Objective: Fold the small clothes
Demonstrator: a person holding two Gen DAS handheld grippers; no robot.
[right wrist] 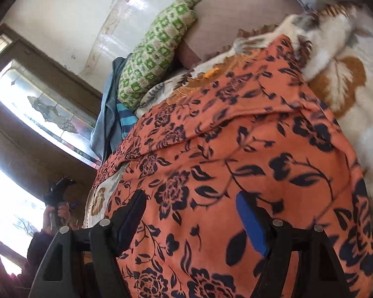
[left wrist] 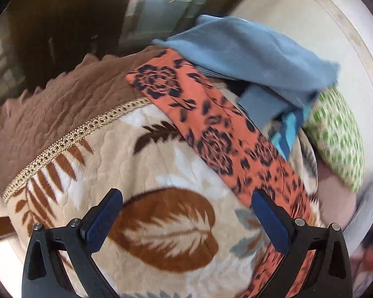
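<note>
My left tool (left wrist: 186, 206) hangs with its jaws wide apart and nothing between them, over the leaf-patterned blanket (left wrist: 146, 154) on the bed. The orange floral garment (left wrist: 211, 134) lies across that blanket, just right of this tool; my right tool (right wrist: 191, 213) stands above the same garment (right wrist: 248, 149), jaws spread, pads clear of the cloth. Beyond the garment's far end a blue-grey garment (left wrist: 248, 54) sits heaped on a blue striped cloth (left wrist: 288, 129). Beside these, against the wall, rests a green-patterned pillow (right wrist: 156, 49). A window (right wrist: 44, 106) lies beyond the bed's edge. No legible writing.
</note>
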